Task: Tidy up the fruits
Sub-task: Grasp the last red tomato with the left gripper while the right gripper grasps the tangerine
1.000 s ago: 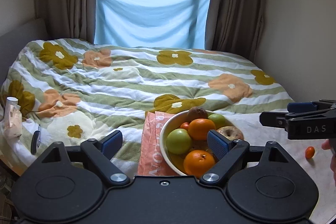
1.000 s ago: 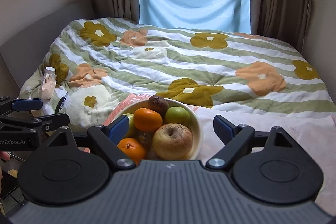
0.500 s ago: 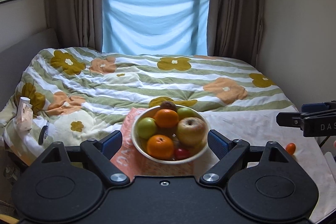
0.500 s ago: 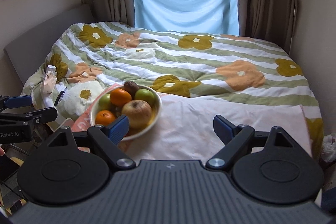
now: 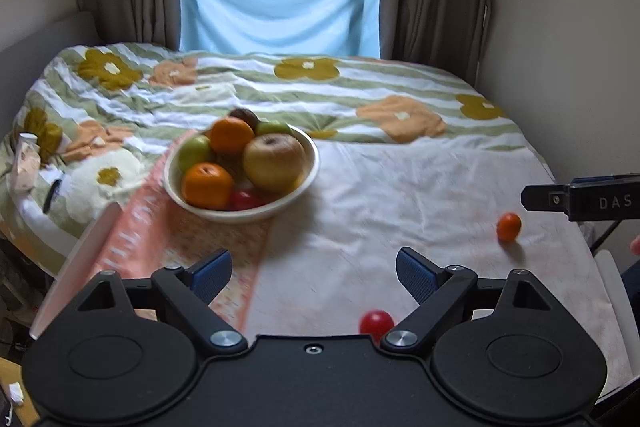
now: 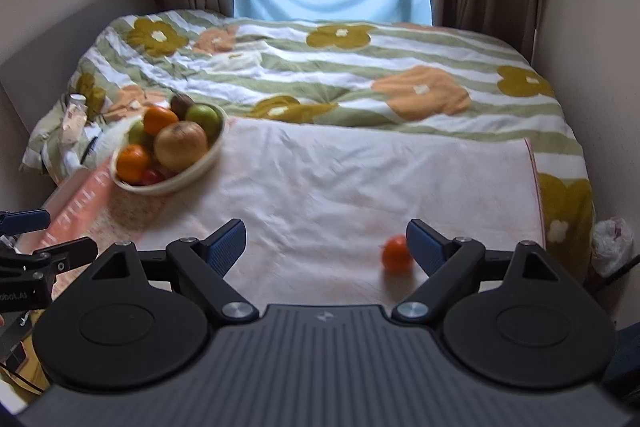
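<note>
Here round glossy fruit fills smooth cream bowl (image 5: 304,163) on wrinkled cloth (image 5: 400,195); both grippers, left (image 5: 314,275) and right (image 6: 326,247), jaws released, ribbed blue pads.

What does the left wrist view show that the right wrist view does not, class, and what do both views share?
Only the left wrist view shows the small red fruit lying loose near the left gripper. Only the right wrist view shows the white plastic bag beside the bed. Both show the bowl of fruit, the loose small orange fruit on the pale cloth, and open, empty jaws, the right gripper too.
</note>
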The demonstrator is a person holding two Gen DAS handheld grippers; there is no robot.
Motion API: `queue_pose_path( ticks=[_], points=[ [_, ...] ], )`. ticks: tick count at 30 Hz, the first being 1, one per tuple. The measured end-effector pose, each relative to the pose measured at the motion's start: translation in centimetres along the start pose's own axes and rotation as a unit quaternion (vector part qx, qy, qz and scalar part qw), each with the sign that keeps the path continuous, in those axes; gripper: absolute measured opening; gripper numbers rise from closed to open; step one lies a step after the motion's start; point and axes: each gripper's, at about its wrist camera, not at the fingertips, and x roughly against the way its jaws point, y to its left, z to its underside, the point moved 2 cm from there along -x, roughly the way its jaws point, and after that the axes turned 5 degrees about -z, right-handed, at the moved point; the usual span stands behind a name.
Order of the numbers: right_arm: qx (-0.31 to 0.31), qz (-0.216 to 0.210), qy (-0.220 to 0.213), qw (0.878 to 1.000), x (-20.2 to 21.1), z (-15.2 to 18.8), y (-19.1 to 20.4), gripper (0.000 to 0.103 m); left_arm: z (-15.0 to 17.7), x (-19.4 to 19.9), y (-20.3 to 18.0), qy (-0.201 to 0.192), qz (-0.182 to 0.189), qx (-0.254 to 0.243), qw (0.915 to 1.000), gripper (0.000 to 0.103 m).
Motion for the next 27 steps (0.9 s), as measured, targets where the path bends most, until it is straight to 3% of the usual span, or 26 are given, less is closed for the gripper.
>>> queue_pose_path(
  ticks=[9, 12, 14, 18, 21, 22, 27],
  points=[
    [0.002, 0.018, 0.032, 0.999, -4.1, 2.8, -4.1, 0.101, 4.0, -4.2, -3.5, 0.054, 0.013, 0.001, 0.9985, 0.092],
    [-0.002, 0.012, 0.041, 0.999, -5.2, 3.5, -5.0, 0.099, 4.7, -5.1, -4.0, 0.064, 0.012, -0.001, 0.9978, 0.087],
    [-0.002, 0.01, 0.047, 0.999, -5.8, 3.9, -5.3, 0.099, 5.0, -5.5, -4.4, 0.07, 0.013, -0.001, 0.9975, 0.076],
    [0.002, 0.006, 0.055, 0.998, -6.7, 4.2, -5.4, 0.099, 5.3, -6.3, -4.7, 0.074, 0.017, -0.001, 0.9971, 0.067],
    [0.002, 0.002, 0.058, 0.998, -7.1, 4.4, -5.5, 0.099, 5.3, -6.8, -5.0, 0.077, 0.019, 0.002, 0.9968, 0.05],
    [0.003, 0.001, 0.058, 0.998, -7.2, 4.4, -5.5, 0.099, 5.2, -7.0, -5.1, 0.08, 0.021, 0.003, 0.9966, 0.036],
    [0.008, 0.003, 0.058, 0.998, -8.0, 4.2, -5.6, 0.094, 5.2, -7.1, -5.2, 0.079, 0.017, -0.001, 0.9967, 0.033]
  ],
)
